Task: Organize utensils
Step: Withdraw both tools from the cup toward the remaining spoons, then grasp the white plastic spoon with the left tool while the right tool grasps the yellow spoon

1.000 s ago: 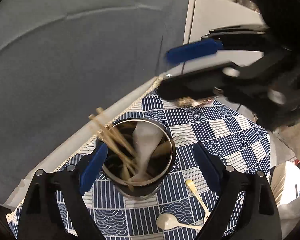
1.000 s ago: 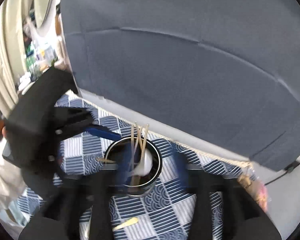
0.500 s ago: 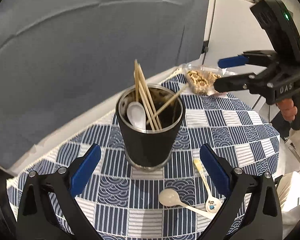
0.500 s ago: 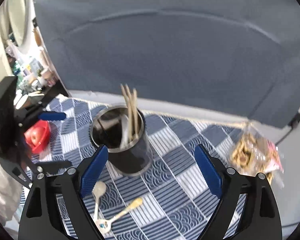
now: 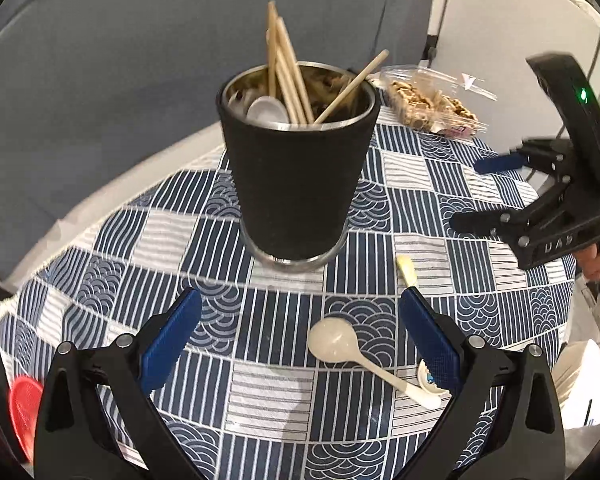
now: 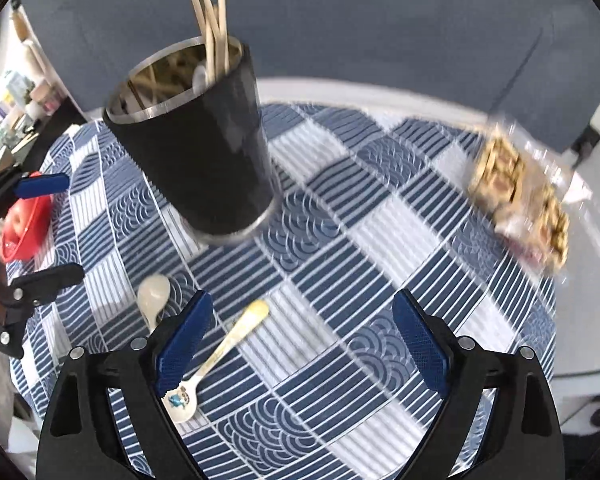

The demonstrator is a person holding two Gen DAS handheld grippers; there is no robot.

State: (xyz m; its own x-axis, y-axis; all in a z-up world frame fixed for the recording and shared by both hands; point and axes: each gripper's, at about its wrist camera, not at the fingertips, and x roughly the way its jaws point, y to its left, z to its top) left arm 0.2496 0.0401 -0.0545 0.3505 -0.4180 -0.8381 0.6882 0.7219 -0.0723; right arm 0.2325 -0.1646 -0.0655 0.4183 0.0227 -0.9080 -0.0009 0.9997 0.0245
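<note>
A round table under a blue-and-white patchwork cloth (image 5: pixel 420 184) carries a black metal-rimmed cup (image 5: pixel 298 176) of wooden chopsticks (image 5: pixel 286 68). In front of the cup lie a plain cream spoon (image 5: pixel 332 342) and a yellow-handled picture spoon (image 6: pixel 220 354). The left gripper (image 5: pixel 300 340) and right gripper (image 6: pixel 302 344) both gape, empty. The cream spoon sits between the left fingers, handle running toward the right one.

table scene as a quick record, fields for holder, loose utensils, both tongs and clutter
holder: black cup upright on the checked cloth, holding chopsticks and a white spoon
loose utensils: plain white spoon; painted spoon, both lying flat
left tongs: open, empty
right tongs: open, empty
clutter: snack bag, red bowl
</note>
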